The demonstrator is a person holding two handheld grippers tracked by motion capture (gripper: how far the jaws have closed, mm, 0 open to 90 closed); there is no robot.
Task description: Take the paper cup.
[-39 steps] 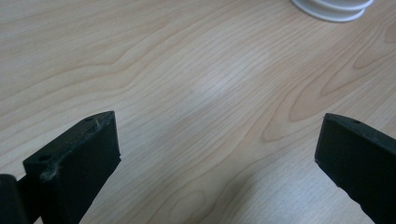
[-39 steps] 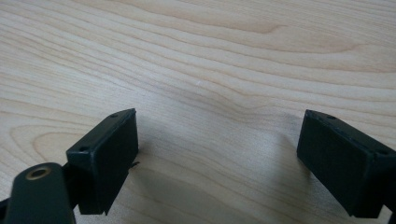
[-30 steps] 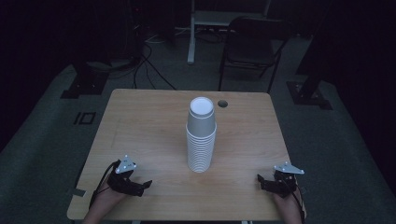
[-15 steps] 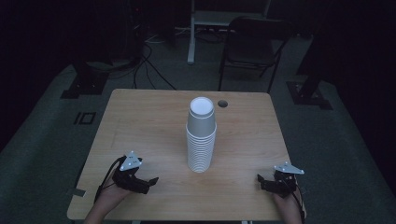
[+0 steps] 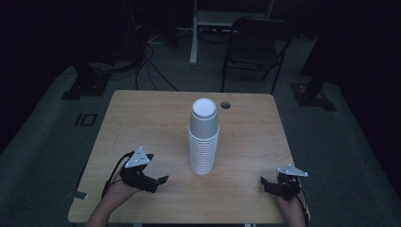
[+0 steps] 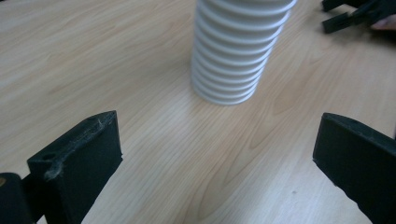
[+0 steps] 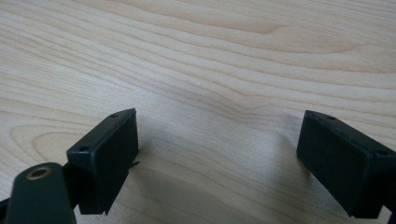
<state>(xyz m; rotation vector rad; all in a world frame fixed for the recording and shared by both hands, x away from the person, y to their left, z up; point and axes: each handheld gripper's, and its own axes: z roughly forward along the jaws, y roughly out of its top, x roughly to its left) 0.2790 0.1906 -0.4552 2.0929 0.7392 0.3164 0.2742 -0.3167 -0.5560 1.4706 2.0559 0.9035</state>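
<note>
Two hand-held black two-jaw grippers are present, one per hand. The left gripper (image 5: 163, 180) sits at the lower left of the high view, carried by the person's left hand (image 5: 116, 191), with a grey three-cornered plate on top; in the left gripper view its jaws stand wide apart with nothing but bare tabletop between them, and they point toward the base of the cup stack. The right gripper (image 5: 263, 183) sits at the lower right of the high view near the table's front edge, held by the person's right hand (image 5: 289, 205); in the right gripper view its jaws are likewise spread wide over bare wood, gripping nothing. One tall stack of white ribbed paper cups (image 5: 204, 138) stands upright at the centre of the frame, between the two grippers and well apart from each; the exact cup count cannot be read, though at least a dozen rims show in the high view. The stack rests on one square light wooden table (image 5: 142, 118), whose grain runs clean in both gripper views, with one small round dark hole (image 5: 225, 104) just right of the stack's top. Beyond the table, the room is dim: grey carpeted floor, one dark chair (image 5: 255, 47) at upper centre, and black cables (image 5: 146, 61) trailing at upper left.
</note>
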